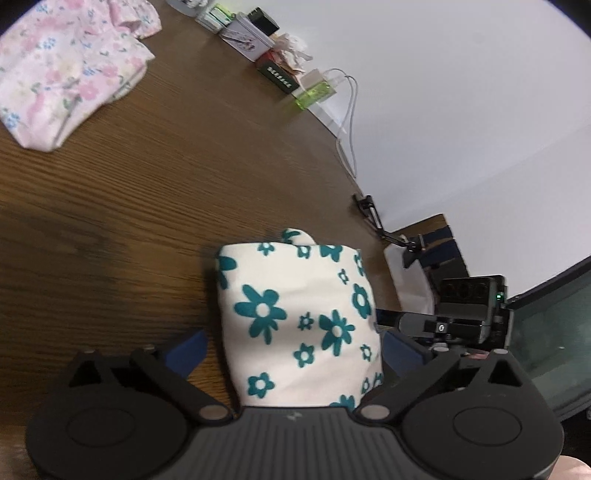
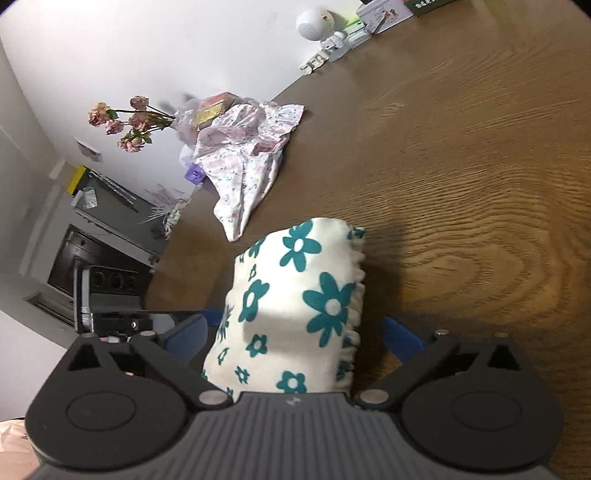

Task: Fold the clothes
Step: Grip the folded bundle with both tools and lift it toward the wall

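Note:
A white garment with teal flowers (image 1: 299, 317) lies bunched over my left gripper (image 1: 293, 345), draped between its blue fingers (image 1: 192, 347) above the wooden table (image 1: 166, 177). The same garment (image 2: 299, 310), with a gathered elastic edge on its right, sits between the blue fingers (image 2: 402, 338) of my right gripper (image 2: 295, 336). The cloth hides both sets of fingertips. The fingers of both grippers stand wide apart on either side of the cloth, so I cannot tell whether either one is pinching it.
A pink floral garment (image 1: 62, 70) lies at the far left of the table. A crumpled pale floral garment (image 2: 247, 155) lies near the table edge beside dried roses (image 2: 125, 122). Boxes and a charger (image 1: 314, 88) line the wall edge. A white lamp (image 2: 314, 22) stands at the back.

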`<action>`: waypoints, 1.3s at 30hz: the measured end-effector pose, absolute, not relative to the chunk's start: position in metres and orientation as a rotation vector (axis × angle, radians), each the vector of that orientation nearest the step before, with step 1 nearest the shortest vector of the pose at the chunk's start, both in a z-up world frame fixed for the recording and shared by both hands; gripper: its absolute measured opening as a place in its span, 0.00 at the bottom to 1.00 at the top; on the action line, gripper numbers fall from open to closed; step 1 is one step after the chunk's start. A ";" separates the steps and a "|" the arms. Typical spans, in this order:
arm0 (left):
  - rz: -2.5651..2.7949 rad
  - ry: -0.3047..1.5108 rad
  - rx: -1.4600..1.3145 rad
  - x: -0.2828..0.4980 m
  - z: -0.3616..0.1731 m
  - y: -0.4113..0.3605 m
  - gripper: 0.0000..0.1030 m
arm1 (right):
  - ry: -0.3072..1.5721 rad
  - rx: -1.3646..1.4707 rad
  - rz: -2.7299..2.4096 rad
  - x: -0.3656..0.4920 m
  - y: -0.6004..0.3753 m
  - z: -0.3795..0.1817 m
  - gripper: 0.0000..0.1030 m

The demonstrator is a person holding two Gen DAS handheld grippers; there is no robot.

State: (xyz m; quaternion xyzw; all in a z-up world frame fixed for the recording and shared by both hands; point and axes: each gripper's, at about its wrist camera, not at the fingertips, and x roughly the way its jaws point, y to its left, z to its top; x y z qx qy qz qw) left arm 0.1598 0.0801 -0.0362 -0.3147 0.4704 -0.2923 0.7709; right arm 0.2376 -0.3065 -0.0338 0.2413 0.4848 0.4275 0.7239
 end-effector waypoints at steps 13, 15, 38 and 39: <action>-0.710 0.981 -0.650 0.166 -0.043 0.064 0.97 | 1.036 0.539 0.993 0.234 -0.298 -0.037 0.99; -0.709 0.974 -0.647 0.166 -0.044 0.065 0.91 | 1.032 0.547 0.985 0.234 -0.298 -0.037 0.95; -0.712 0.951 -0.682 0.178 -0.058 0.078 0.26 | 0.984 0.667 0.820 0.223 -0.302 -0.042 0.43; -0.713 0.943 -0.672 0.180 -0.055 0.079 0.24 | 0.981 0.670 0.818 0.224 -0.301 -0.040 0.42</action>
